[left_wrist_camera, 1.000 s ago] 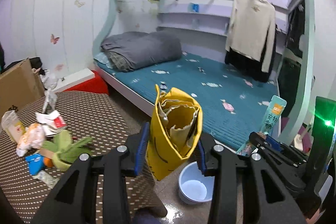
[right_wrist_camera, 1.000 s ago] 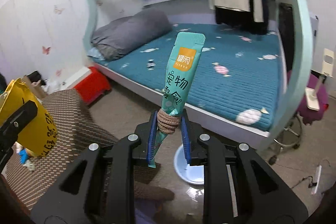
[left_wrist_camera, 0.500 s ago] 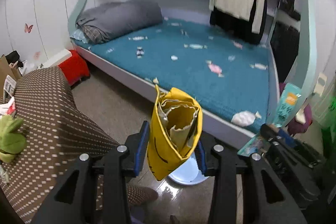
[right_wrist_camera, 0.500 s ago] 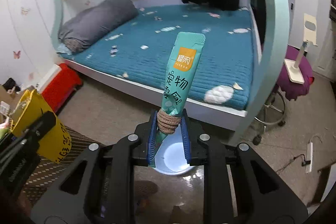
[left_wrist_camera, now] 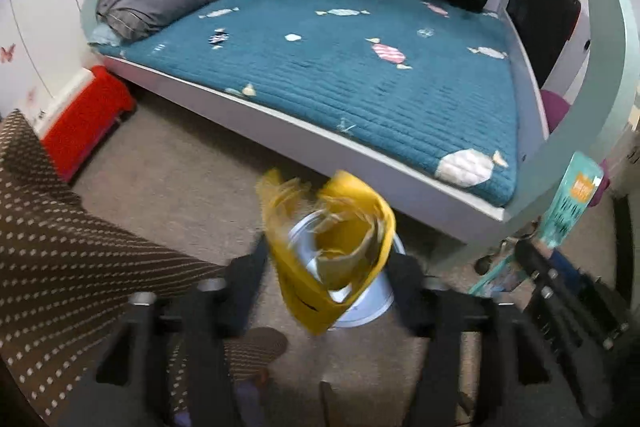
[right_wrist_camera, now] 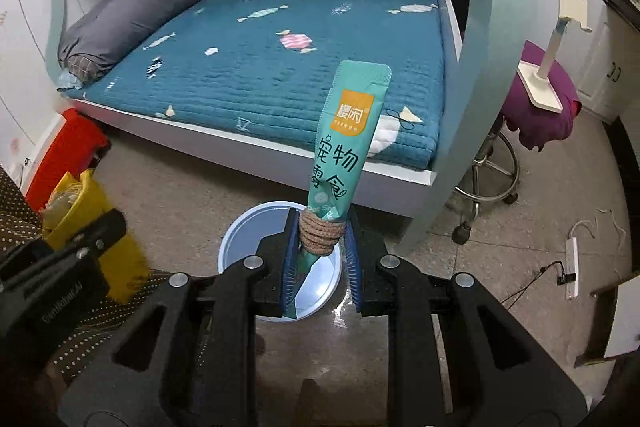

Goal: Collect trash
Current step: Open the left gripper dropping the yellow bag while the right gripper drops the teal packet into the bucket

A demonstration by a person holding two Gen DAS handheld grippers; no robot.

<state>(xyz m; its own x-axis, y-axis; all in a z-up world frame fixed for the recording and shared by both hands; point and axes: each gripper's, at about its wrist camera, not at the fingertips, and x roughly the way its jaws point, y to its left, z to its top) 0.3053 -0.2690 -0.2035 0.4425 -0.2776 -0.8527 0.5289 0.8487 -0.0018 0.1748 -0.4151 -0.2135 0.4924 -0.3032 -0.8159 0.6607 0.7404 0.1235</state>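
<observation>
Yellow bag (left_wrist_camera: 336, 259), crumpled, mouth gaping with tan paper showing inside, is being seen blurred between the left gripper's (left_wrist_camera: 328, 267) spread fingers, above the pale blue bin (right_wrist_camera: 244, 231). Teal snack pouch (right_wrist_camera: 344, 143), flat, rope-wound at its base, is being held upright, leaning slightly right, pinched in the right gripper (right_wrist_camera: 320, 259) over the same bin.

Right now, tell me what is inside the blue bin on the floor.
The blue bin shows only a bare pale bottom; no trash is visible in it. The right gripper and its teal pouch cover the middle and near side.
</observation>
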